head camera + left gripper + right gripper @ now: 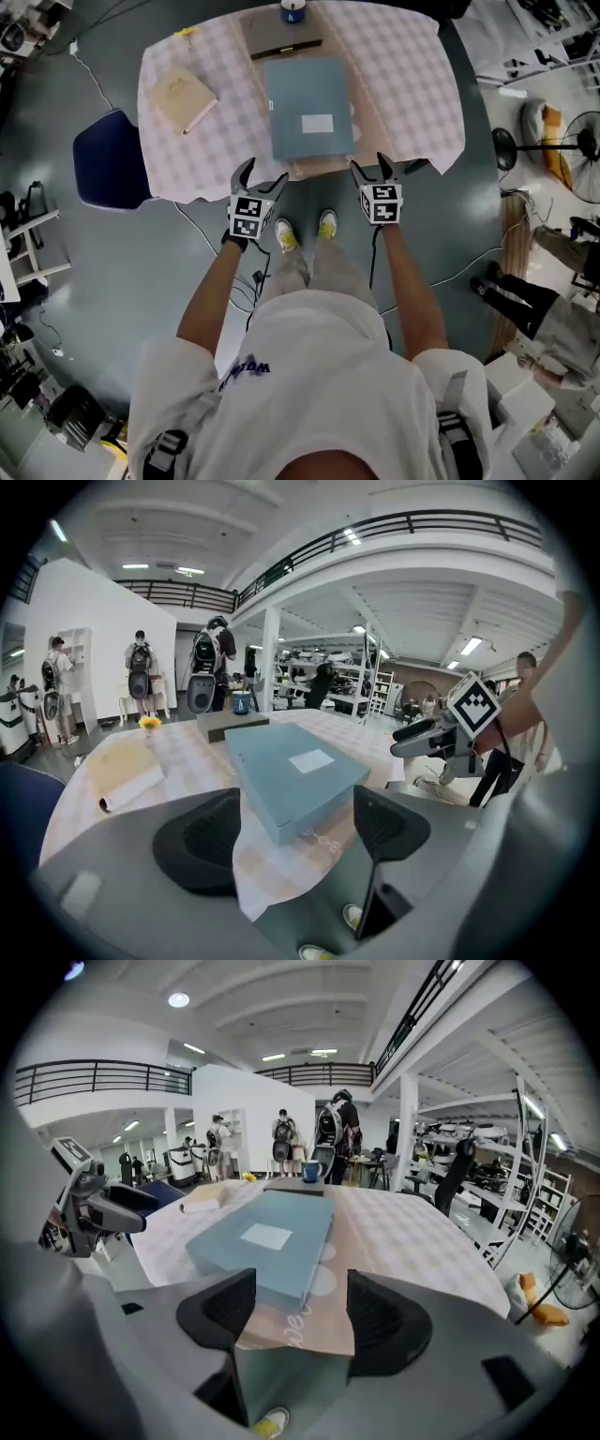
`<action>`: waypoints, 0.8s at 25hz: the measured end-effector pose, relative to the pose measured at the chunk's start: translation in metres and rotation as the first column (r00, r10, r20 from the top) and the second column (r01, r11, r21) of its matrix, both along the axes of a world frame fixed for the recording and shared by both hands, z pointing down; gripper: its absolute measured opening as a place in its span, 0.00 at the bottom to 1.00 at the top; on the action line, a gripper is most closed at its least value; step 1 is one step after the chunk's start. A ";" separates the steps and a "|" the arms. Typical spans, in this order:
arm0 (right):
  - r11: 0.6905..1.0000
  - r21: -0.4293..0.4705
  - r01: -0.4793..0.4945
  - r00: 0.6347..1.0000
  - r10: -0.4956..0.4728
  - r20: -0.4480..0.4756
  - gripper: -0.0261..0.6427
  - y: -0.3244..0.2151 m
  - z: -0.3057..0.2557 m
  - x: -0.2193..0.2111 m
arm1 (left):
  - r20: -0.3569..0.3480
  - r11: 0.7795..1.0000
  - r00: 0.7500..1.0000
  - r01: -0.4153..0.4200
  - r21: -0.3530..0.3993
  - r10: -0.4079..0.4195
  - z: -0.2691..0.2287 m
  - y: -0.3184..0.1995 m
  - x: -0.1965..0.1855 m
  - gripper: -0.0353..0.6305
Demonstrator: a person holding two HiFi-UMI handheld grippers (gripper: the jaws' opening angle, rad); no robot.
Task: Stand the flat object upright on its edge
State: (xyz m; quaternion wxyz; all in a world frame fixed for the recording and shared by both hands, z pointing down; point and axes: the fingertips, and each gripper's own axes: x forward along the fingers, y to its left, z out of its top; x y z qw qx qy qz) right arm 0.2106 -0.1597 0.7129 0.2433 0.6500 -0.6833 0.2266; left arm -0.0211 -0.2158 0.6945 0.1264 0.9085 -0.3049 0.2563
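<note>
A flat blue-grey box (pixel 309 108) with a white label lies flat on the table's near half, on a brown paper sheet (pixel 367 131). The left gripper view shows the box (pixel 292 775) just beyond the jaws, and the right gripper view shows the box (pixel 267 1241) the same way. My left gripper (pixel 261 178) hovers open off the table's near edge, below the box's left corner. My right gripper (pixel 373 170) is open too, below the box's right corner. Neither touches the box.
The round table (pixel 412 84) wears a checked cloth. A tan notebook (pixel 184 97) lies at its left, a dark flat case (pixel 281 37) and a blue cup (pixel 292 11) at the far side. A dark blue chair (pixel 111 161) stands left of the table. People stand far off.
</note>
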 end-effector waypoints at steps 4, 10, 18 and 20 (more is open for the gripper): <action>0.996 -0.082 0.018 1.000 -0.018 0.005 0.49 -0.008 0.038 0.001 | 0.036 0.998 0.999 0.022 -0.061 -0.020 0.038 -0.017 0.007 0.62; 0.984 -0.163 0.068 0.998 -0.069 0.000 0.48 -0.020 0.076 -0.002 | 0.091 0.992 0.996 0.036 -0.117 -0.026 0.075 -0.027 0.015 0.62; 0.972 -0.189 0.138 0.990 -0.143 -0.011 0.45 -0.022 0.092 -0.017 | 0.126 0.988 0.989 -0.064 -0.137 0.081 0.096 -0.018 0.036 0.62; 0.971 -0.192 0.145 0.989 -0.147 0.001 0.42 -0.024 0.095 -0.026 | 0.138 0.989 0.987 -0.063 -0.137 0.082 0.098 -0.021 0.031 0.62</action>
